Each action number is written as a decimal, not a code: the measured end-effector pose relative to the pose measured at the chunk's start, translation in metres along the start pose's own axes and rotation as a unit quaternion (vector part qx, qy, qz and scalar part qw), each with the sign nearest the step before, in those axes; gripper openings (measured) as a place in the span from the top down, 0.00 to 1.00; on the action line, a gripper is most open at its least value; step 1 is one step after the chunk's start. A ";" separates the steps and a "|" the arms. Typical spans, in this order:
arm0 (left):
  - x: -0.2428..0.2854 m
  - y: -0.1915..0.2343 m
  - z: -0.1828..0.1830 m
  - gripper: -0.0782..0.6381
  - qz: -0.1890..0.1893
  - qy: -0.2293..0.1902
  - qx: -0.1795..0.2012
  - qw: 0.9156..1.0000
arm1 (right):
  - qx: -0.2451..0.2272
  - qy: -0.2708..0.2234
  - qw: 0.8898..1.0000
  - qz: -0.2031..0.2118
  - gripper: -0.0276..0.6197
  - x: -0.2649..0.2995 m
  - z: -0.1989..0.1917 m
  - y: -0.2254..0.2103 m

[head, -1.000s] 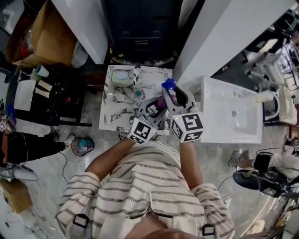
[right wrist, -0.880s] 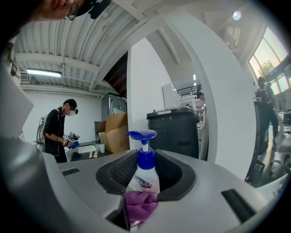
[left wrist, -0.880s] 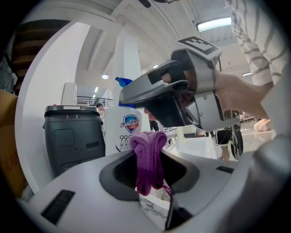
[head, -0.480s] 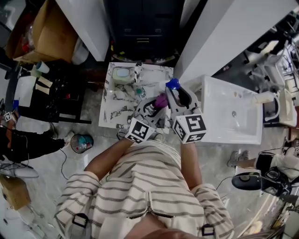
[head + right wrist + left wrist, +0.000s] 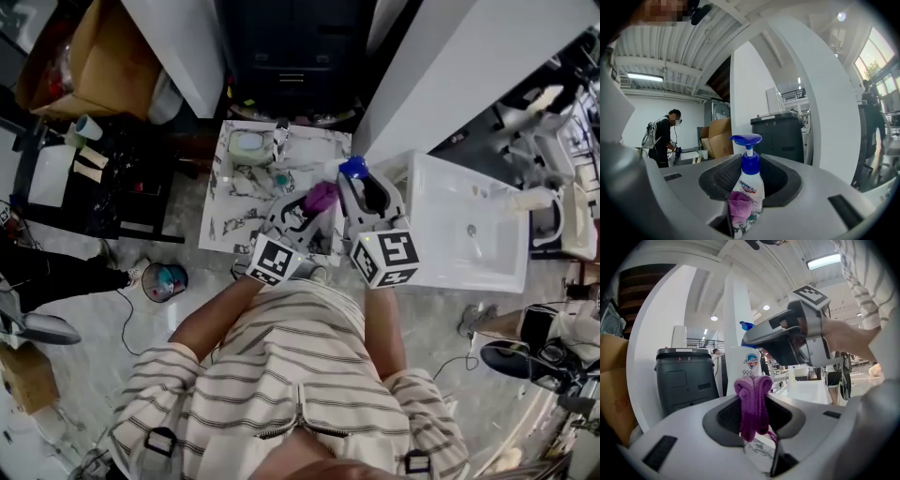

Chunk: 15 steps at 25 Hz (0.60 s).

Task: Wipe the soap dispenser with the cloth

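Two grippers, each with something in it. The left gripper (image 5: 310, 207) is clamped on one purple cloth (image 5: 753, 401), which stands bunched up between its jaws. The right gripper (image 5: 362, 190) is clamped on the body of one white soap bottle (image 5: 750, 183), upright, with its one blue pump (image 5: 746, 139) on top. The cloth lies against the lower side of the bottle, and both are held in the air over the right edge of one marble table (image 5: 225, 217). One white sink (image 5: 487, 267) stands just right of the table. Behind them is one black bin (image 5: 777, 133). Well off, one person (image 5: 662, 137) stands by some cardboard boxes (image 5: 720, 136)
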<state>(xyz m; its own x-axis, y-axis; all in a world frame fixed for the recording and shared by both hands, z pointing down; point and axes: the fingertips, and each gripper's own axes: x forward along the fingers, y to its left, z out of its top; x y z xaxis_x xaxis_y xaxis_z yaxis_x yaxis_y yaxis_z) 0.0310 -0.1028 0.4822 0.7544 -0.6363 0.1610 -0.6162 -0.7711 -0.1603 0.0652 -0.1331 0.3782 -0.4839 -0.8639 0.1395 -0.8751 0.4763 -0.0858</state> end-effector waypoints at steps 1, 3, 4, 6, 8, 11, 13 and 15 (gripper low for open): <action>-0.001 0.001 0.000 0.72 0.002 0.000 -0.001 1.000 | 0.000 0.000 1.000 0.001 0.75 0.000 0.000 0.000; -0.004 0.004 0.002 0.72 0.007 -0.001 -0.002 1.000 | 0.000 -0.002 1.000 0.002 0.75 0.000 0.000 0.001; -0.005 0.006 0.002 0.72 0.010 -0.002 -0.002 1.000 | 0.000 -0.002 1.000 0.003 0.75 0.000 0.000 0.001; -0.007 0.009 0.004 0.72 0.015 -0.004 -0.003 1.000 | 0.001 -0.002 1.000 0.003 0.75 0.000 0.000 0.001; -0.010 0.012 0.005 0.72 0.021 -0.005 -0.004 1.000 | 0.002 -0.002 1.000 0.004 0.75 0.000 0.000 0.000; -0.012 0.015 0.009 0.72 0.028 -0.007 -0.006 1.000 | 0.002 -0.003 1.000 0.006 0.75 0.000 0.000 0.000; -0.013 0.016 0.012 0.72 0.030 -0.010 -0.005 0.999 | 0.002 -0.003 1.000 0.007 0.75 0.000 -0.001 0.000; -0.015 0.016 0.017 0.72 0.032 -0.015 -0.005 0.999 | 0.002 -0.004 1.000 0.007 0.75 0.000 -0.001 0.000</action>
<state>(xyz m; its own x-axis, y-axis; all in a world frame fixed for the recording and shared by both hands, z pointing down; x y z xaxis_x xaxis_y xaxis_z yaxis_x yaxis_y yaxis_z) 0.0141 -0.1055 0.4607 0.7194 -0.6839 0.1213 -0.6659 -0.7288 -0.1598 0.0653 -0.1326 0.3794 -0.4959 -0.8584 0.1313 -0.8683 0.4876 -0.0915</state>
